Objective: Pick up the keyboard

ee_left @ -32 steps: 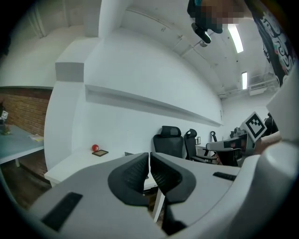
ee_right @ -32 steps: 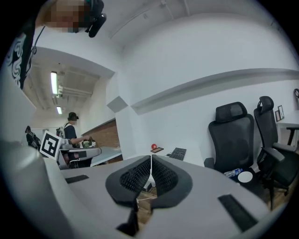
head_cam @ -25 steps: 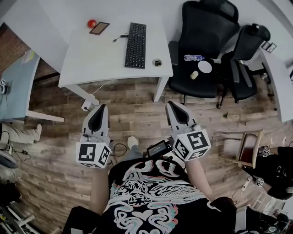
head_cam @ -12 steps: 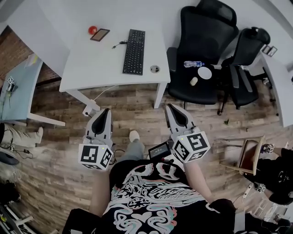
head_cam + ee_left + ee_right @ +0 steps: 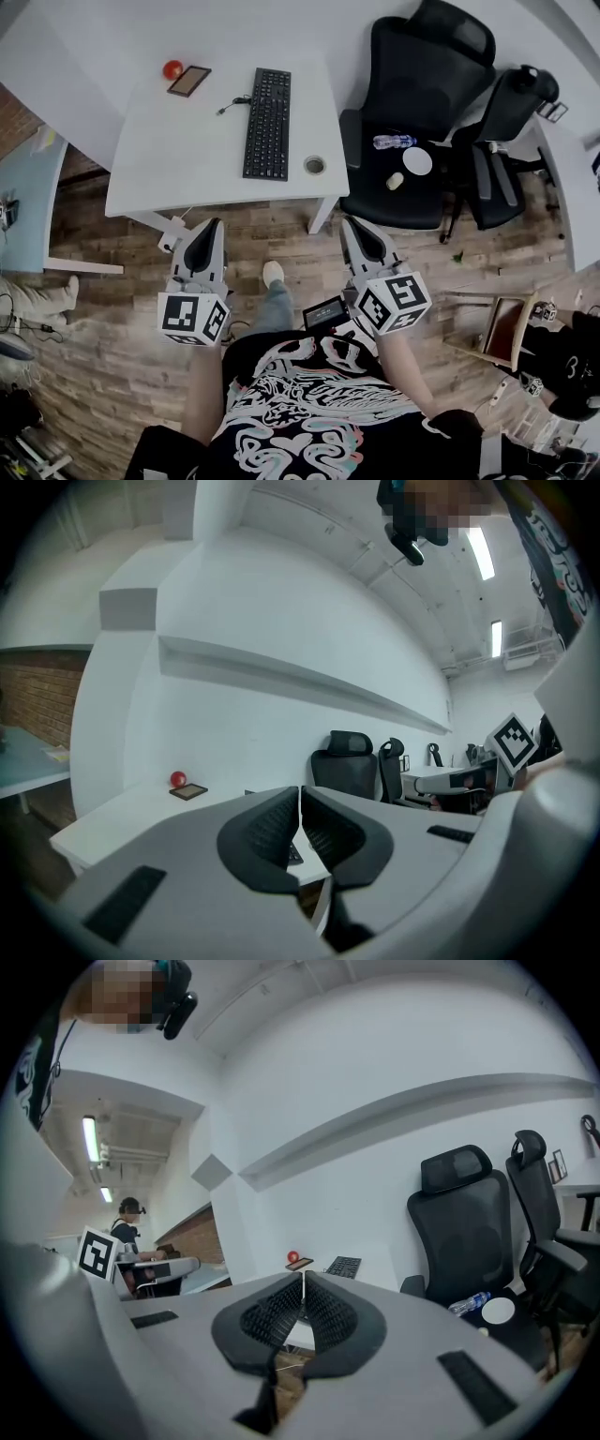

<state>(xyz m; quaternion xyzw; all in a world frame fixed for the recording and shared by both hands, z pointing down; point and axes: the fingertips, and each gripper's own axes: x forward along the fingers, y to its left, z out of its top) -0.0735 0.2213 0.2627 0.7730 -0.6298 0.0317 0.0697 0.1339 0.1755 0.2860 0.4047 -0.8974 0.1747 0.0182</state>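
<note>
A black keyboard lies lengthwise on the white desk, its cable trailing left; the right gripper view catches it as a small dark slab. My left gripper hovers over the wood floor just short of the desk's front edge, jaws shut and empty. My right gripper is level with it, below the desk's right corner, also shut with nothing held. In the left gripper view the shut jaws hide most of the keyboard.
A red ball and a dark phone sit at the desk's far left, a round grommet near its front right. A black chair carrying a water bottle stands right of the desk. Another person stands far left.
Both grippers have come closer to the desk; the desk and keyboard now sit lower and nearer in the head view. Both jaws have stayed shut.
</note>
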